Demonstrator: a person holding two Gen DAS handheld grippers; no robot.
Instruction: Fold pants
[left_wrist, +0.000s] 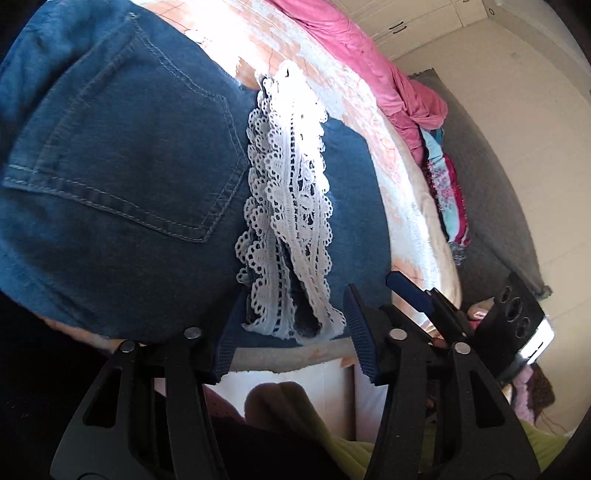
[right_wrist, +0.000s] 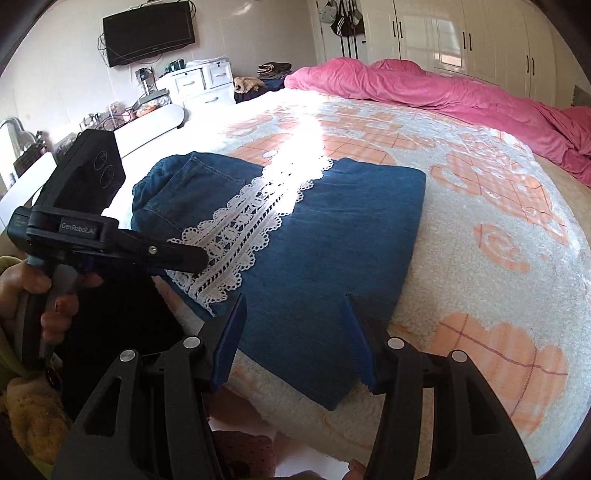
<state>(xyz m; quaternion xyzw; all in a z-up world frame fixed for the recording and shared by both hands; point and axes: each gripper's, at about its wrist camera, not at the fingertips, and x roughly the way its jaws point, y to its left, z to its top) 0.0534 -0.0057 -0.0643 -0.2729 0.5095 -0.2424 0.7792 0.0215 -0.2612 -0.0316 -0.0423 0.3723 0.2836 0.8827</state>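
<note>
Blue denim pants (right_wrist: 332, 229) lie folded on the bed, with white lace hem trim (right_wrist: 240, 229) across the top and a back pocket (left_wrist: 125, 147) showing. In the left wrist view the pants (left_wrist: 122, 229) fill the left side, lace (left_wrist: 291, 206) in the middle. My left gripper (left_wrist: 293, 332) is open, its jaws standing either side of the lace end at the near bed edge, holding nothing. It also shows in the right wrist view (right_wrist: 177, 254) at the left. My right gripper (right_wrist: 295, 332) is open and empty over the near edge of the pants.
A white and orange fleece blanket (right_wrist: 461, 229) covers the bed. A pink duvet (right_wrist: 443, 88) is bunched at the far side. A white dresser (right_wrist: 199, 81) and wall TV (right_wrist: 147, 31) stand beyond the bed. White wardrobes (right_wrist: 480, 37) line the back right.
</note>
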